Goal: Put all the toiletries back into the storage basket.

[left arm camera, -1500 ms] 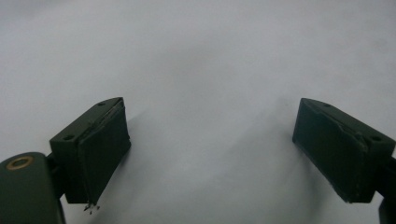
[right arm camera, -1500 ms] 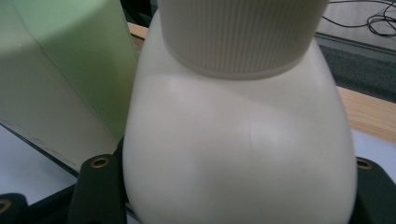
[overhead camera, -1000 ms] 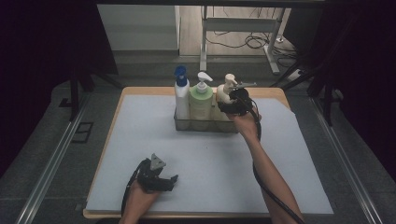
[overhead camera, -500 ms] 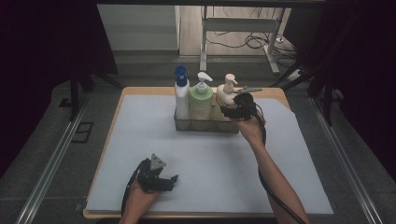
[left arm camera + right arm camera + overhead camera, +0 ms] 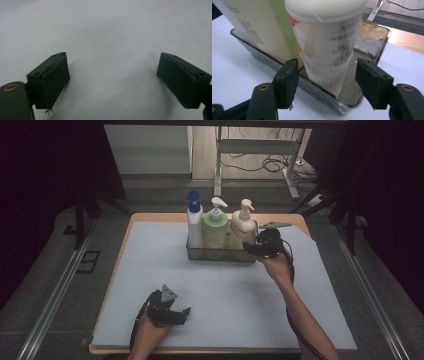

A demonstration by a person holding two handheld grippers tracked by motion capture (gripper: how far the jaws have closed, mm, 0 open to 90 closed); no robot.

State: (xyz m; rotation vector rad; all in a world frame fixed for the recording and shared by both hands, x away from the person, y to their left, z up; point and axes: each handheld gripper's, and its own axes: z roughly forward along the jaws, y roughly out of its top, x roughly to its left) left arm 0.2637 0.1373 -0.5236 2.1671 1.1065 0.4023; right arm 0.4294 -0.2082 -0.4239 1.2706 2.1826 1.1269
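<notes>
A metal tray at the back of the mat holds three pump bottles: a blue-capped one, a green one and a cream-white one. My right gripper sits at the tray's right end, low and just in front of the white bottle. Its jaws are open and have just been closing a little. The bottle stands ahead of the gap between them, and the pads do not touch it. The tray's near wall runs just beyond the jaws. My left gripper rests open on the mat near the front edge, with nothing between its jaws.
A pale blue-grey mat covers most of the wooden table. Metal rails run along both sides of the table. Behind it are a white stand's legs and cables on the floor.
My right gripper has drawn back from the top of the white bottle, down and toward the near right. The bottle stays in the tray. The left gripper has not moved.
</notes>
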